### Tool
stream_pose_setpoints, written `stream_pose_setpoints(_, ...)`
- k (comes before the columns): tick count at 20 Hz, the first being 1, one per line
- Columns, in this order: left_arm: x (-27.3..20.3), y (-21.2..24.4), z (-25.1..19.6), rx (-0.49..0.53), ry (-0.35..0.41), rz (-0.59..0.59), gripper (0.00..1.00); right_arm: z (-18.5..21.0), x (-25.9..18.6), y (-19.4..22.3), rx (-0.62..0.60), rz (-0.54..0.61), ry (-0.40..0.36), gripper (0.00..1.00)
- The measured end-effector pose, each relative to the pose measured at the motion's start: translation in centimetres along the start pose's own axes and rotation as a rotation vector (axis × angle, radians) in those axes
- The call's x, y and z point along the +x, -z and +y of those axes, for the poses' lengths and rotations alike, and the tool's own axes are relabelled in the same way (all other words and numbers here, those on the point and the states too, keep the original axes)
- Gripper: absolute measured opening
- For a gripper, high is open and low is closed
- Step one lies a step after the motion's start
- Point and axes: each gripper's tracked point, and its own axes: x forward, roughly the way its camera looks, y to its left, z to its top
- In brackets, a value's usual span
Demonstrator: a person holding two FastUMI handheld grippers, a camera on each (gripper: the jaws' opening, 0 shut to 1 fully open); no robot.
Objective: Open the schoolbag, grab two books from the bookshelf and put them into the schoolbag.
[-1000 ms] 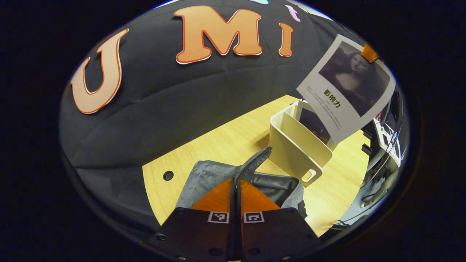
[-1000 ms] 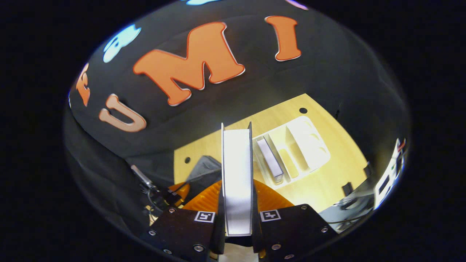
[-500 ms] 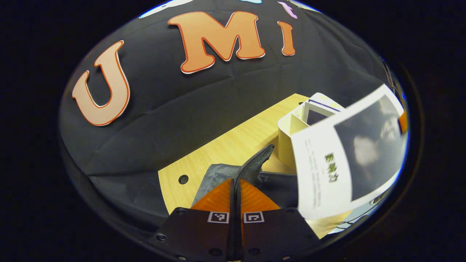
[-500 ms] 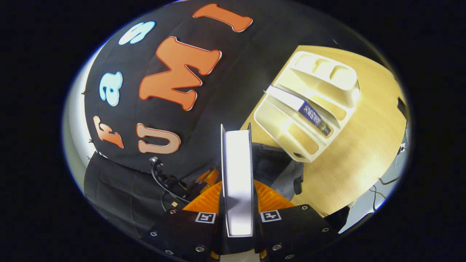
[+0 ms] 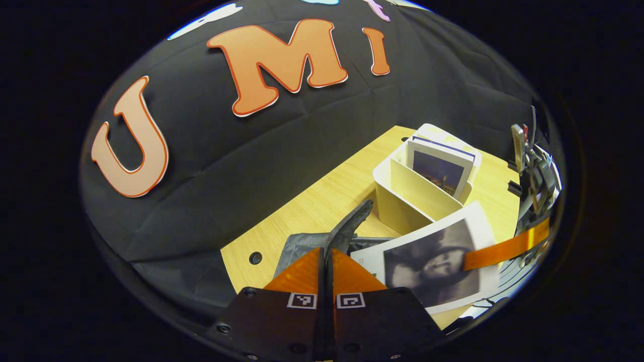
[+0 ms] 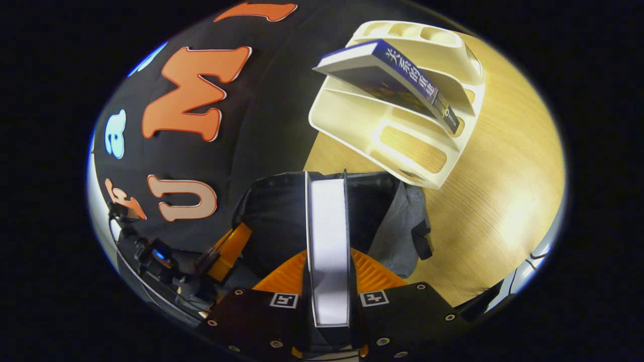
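Wooden tabletop (image 5: 312,201) carries the grey schoolbag (image 6: 397,226). On the left, the left gripper (image 5: 326,256) pinches the bag's flap (image 5: 352,226), fingers together. The right gripper (image 6: 327,261) clamps a white-covered book (image 6: 328,241) over the bag's mouth. Beyond, a cream bookshelf (image 6: 417,136) holds a blue-spined book (image 6: 397,70).

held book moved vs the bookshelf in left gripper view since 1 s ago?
Yes. The book has dropped from above the bookshelf to below it, over the open schoolbag.
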Motion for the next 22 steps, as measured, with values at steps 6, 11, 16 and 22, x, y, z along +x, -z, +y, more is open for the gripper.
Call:
stream_pose_setpoints(6,-0.6,-0.1,-0.9,0.017,0.043,-0.014,0.0,0.3,7.0,0.9,0.077,0.006,-0.002,0.3)
stream_pose_setpoints(11,-0.5,0.0,-1.6,0.038,0.069,-0.015,0.0,0.8,10.9,1.2,0.07,-0.046,0.043,0.3)
stream_pose_setpoints(16,-0.4,-0.6,-1.9,0.037,0.091,-0.03,0.01,1.6,13.0,1.0,0.097,-0.064,0.045,0.3)
stream_pose_setpoints(22,-0.1,-0.9,-1.6,0.035,0.097,-0.028,0.0,1.6,13.9,1.3,0.115,-0.074,0.075,0.31)
